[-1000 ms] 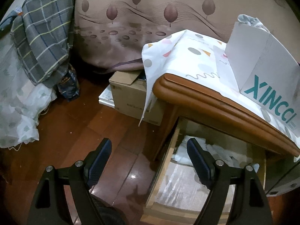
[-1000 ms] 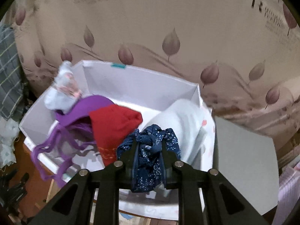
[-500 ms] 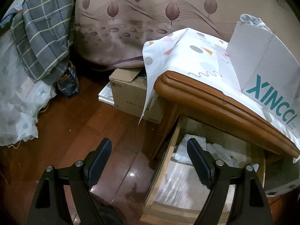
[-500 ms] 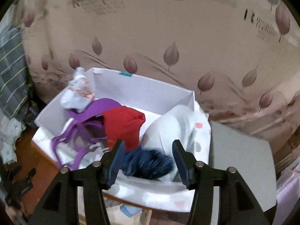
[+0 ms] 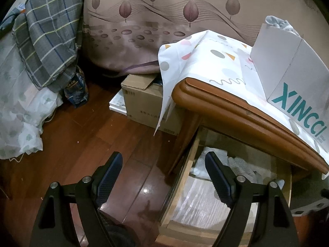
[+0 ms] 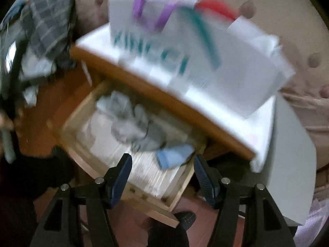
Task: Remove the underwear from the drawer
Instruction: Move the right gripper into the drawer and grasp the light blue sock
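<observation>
**Open drawer under a cloth-covered nightstand**

Dark wood floor [image 5: 86, 135] lies beneath my left gripper [image 5: 162, 177], jaws apart and empty. My right gripper [image 6: 162, 175], just opened and empty, hangs over the drawer [image 6: 78, 144]; grey and blue underwear [image 6: 135, 127] lies beyond its fingertips. A white box [image 5: 298, 78] sits above.

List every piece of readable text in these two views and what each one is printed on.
"XINCCI": teal letters on the side of the white box on the nightstand.
Small print beside that logo: too small to read.
Print on the cardboard box and the blue packet on the floor: unreadable.
Right wrist view: the same teal logo, too blurred to read.
</observation>
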The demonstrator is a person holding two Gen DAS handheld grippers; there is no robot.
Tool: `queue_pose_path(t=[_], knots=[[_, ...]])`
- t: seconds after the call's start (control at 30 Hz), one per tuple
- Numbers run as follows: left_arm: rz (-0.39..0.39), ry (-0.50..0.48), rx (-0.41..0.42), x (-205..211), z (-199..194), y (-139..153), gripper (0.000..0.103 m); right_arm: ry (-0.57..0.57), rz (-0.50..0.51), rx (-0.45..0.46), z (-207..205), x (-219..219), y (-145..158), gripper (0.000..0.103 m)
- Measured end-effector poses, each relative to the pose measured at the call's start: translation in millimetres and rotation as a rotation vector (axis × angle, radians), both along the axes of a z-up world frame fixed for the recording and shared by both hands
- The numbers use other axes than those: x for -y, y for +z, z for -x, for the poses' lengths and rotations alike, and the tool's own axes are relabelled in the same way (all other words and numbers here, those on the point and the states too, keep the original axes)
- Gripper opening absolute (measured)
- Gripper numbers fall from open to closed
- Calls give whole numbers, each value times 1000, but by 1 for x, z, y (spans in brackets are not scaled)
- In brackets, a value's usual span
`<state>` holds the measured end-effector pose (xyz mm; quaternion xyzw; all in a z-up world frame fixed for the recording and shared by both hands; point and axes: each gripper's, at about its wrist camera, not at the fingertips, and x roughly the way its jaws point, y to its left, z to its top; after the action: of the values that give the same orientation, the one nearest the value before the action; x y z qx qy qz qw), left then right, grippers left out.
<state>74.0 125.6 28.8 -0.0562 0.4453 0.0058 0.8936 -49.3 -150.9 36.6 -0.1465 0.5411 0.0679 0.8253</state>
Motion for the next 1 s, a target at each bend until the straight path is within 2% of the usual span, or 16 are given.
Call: queue_pose_path(t=[0.1, 0.37, 0.67, 0.77, 0.9, 1.0], knots=[[4, 1, -9, -2, 0, -2, 79, 144, 86, -58, -10, -8, -36, 64], [14, 25, -31, -10, -3, -6, 79, 511, 291, -235, -31, -12, -104, 64], [14, 40, -71, -12, -10, -14, 79, 738, 506, -386, -42, -19, -164, 64], [14, 28, -78, -9, -11, -16, 79, 800, 592, -372, -44, -22, -176, 63], [7, 13, -71, -7, -10, -15, 79, 861, 640, -385, -46, -27, -195, 64], [10, 8, -77, -6, -11, -17, 79, 845, 632, -405, -52, -26, -207, 64]])
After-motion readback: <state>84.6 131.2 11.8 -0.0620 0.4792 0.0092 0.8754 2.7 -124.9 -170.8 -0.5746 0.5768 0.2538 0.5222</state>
